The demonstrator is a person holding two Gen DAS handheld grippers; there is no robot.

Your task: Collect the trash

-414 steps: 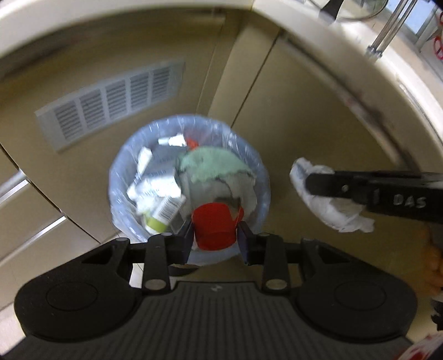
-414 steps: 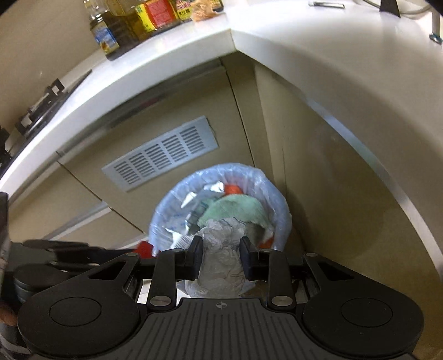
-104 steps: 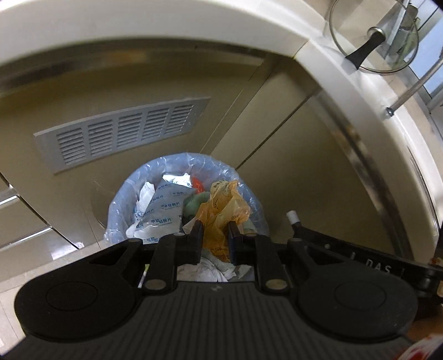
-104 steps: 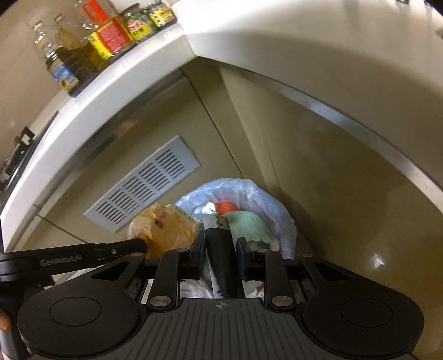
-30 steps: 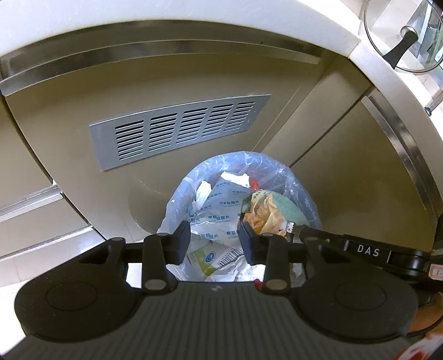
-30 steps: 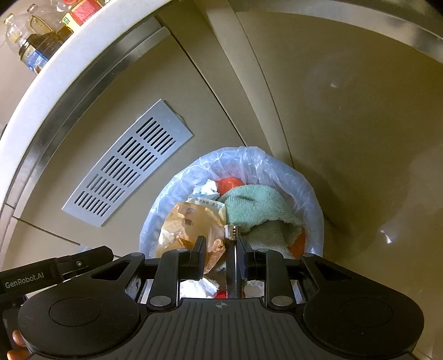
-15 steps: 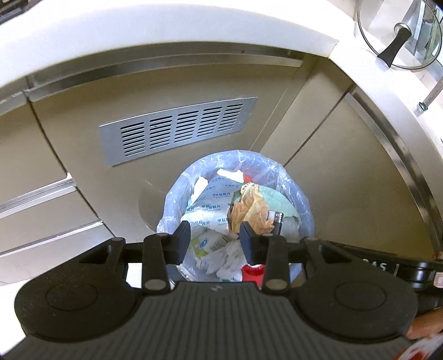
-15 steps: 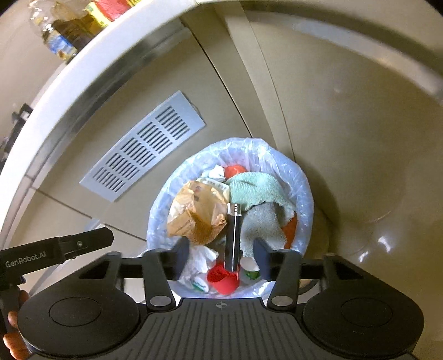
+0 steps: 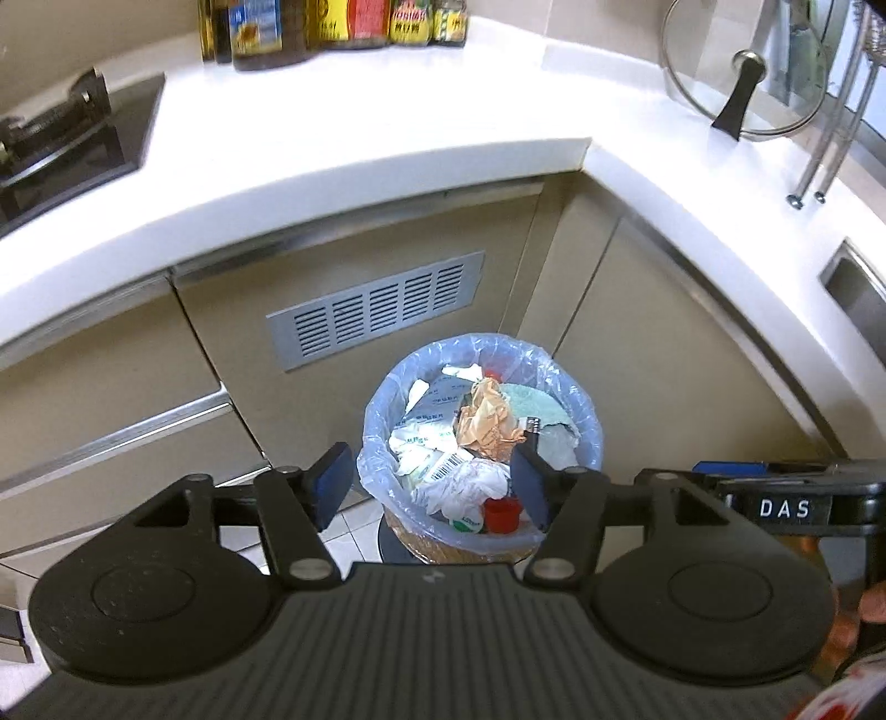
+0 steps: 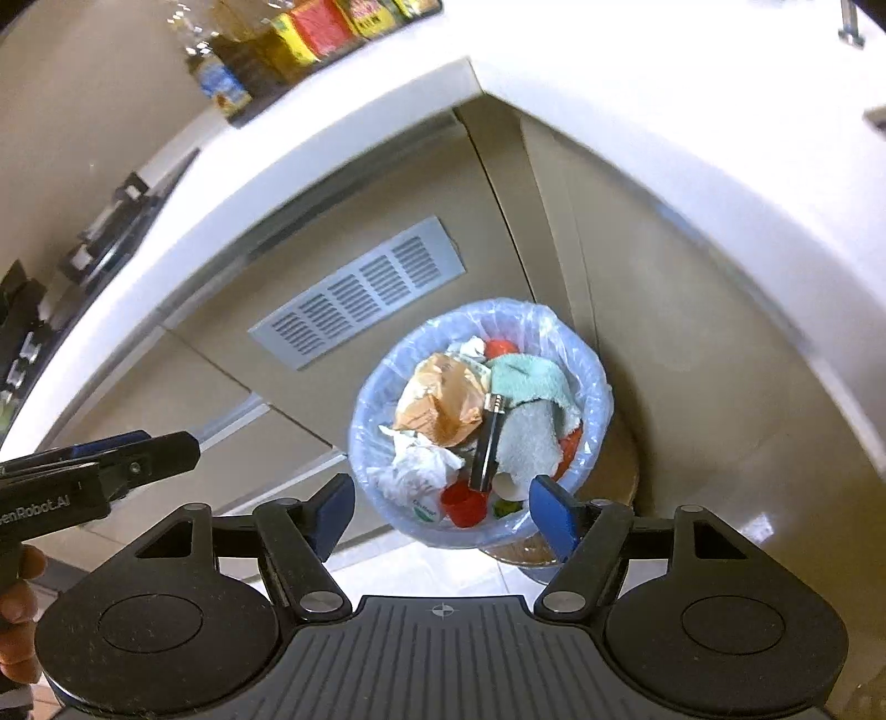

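A small bin [image 9: 581,387] [image 10: 595,376] lined with a clear blue bag stands on the floor in the cabinet corner, full of trash. On top lie an orange crumpled bag [image 9: 487,423] [image 10: 443,404], a black lighter [image 10: 487,437] [image 9: 532,435], a green cloth [image 10: 526,382], white wrappers [image 9: 432,443] and a red cap [image 10: 462,504]. My left gripper [image 9: 432,482] hangs well above the bin, its jaws opening with nothing between them. My right gripper [image 10: 443,512] is also above the bin, jaws opening and empty.
A white countertop [image 9: 332,138] wraps the corner, with sauce bottles [image 9: 332,22] at the back, a stove [image 9: 61,138] at left, a glass pot lid [image 9: 747,72] and a sink [image 9: 853,288] at right. A vent grille [image 9: 376,310] sits in the cabinet front behind the bin.
Both grippers rose away from the bin and their jaws spread wider. The right one let go of the black lighter, which now lies in the bin beside the orange bag.
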